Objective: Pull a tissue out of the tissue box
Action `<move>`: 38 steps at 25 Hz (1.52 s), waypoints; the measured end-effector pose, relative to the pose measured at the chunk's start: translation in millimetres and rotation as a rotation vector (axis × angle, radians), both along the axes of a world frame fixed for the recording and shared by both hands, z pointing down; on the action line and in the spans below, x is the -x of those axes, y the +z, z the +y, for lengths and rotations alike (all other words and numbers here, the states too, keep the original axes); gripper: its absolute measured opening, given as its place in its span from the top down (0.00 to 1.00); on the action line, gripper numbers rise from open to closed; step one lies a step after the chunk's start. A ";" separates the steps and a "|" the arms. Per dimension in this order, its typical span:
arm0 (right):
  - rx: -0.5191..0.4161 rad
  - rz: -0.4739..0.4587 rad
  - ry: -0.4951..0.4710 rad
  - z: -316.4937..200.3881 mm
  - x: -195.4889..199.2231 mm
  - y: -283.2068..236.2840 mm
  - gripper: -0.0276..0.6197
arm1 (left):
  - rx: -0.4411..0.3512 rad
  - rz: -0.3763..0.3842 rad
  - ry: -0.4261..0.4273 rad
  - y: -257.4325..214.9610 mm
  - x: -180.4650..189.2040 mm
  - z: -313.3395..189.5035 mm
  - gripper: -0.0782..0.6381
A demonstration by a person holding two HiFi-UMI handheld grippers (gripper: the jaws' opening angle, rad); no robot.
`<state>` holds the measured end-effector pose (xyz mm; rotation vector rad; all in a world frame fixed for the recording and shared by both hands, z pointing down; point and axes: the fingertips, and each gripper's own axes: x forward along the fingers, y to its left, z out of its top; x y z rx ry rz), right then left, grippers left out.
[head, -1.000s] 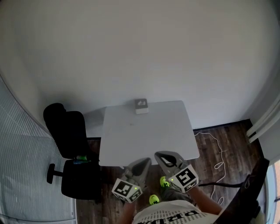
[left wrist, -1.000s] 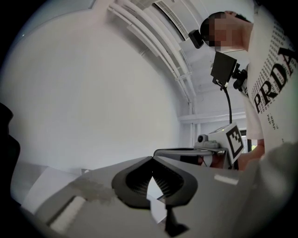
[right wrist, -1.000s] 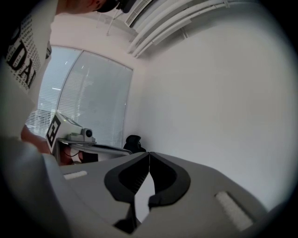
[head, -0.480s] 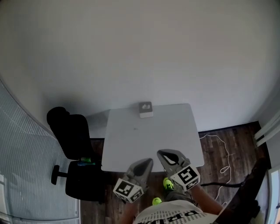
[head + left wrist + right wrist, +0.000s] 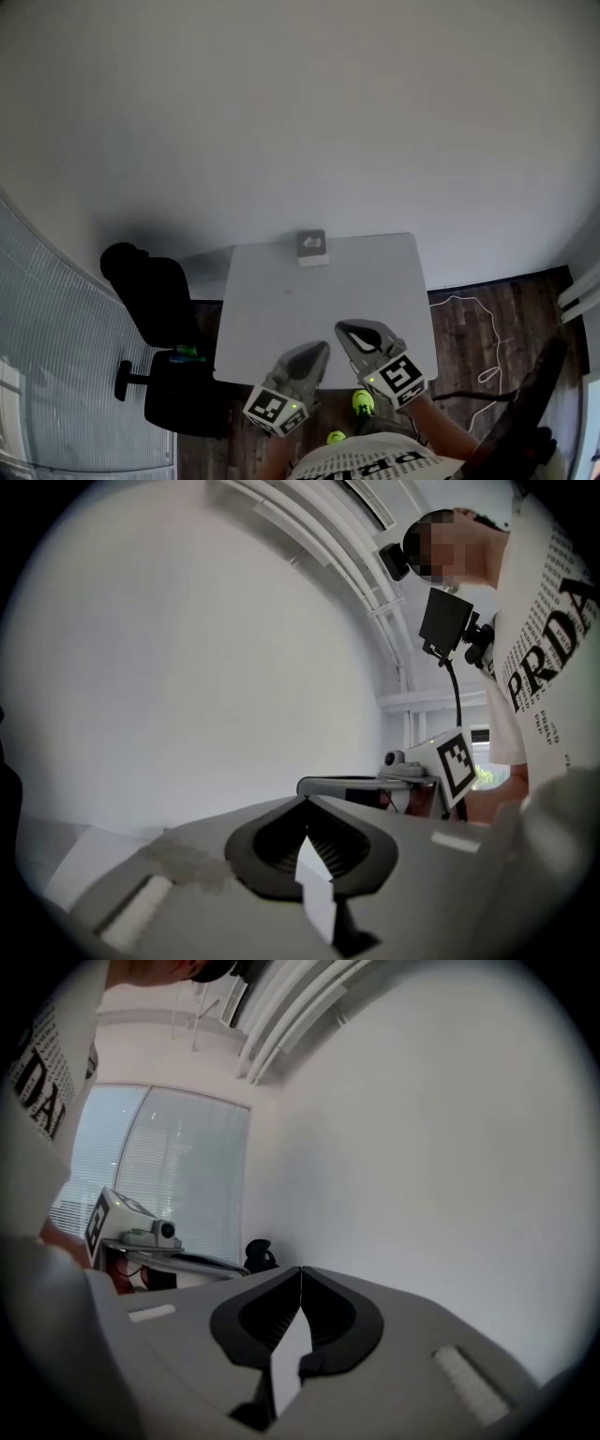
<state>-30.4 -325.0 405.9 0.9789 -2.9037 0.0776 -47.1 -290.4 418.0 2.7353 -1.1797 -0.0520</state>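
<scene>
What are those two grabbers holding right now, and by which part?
Nothing. The left gripper and right gripper both have their fingers shut together, empty; the tissue box sits untouched.

head view: taken from high above and tilted steeply down. white table (image 5: 319,300) is seen from its near side, well below and small in frame. left gripper (image 5: 317,349) and right gripper (image 5: 343,327) are caught at the bottom edge, close under the lens.
left gripper view: set just behind its own jaws, aimed level along them at the white wall (image 5: 187,649). the other gripper's marker cube (image 5: 455,761) is taken in at right.
right gripper view: mounted likewise, wall ahead, window blinds (image 5: 178,1176) at left.
wall is shared by all three views. black chair (image 5: 155,300) is shared by head and right gripper views.
</scene>
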 end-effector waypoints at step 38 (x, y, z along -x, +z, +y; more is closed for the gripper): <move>0.050 -0.019 -0.023 -122.0 4.8 16.5 0.94 | 0.024 0.027 -0.039 12.4 15.0 -128.8 0.90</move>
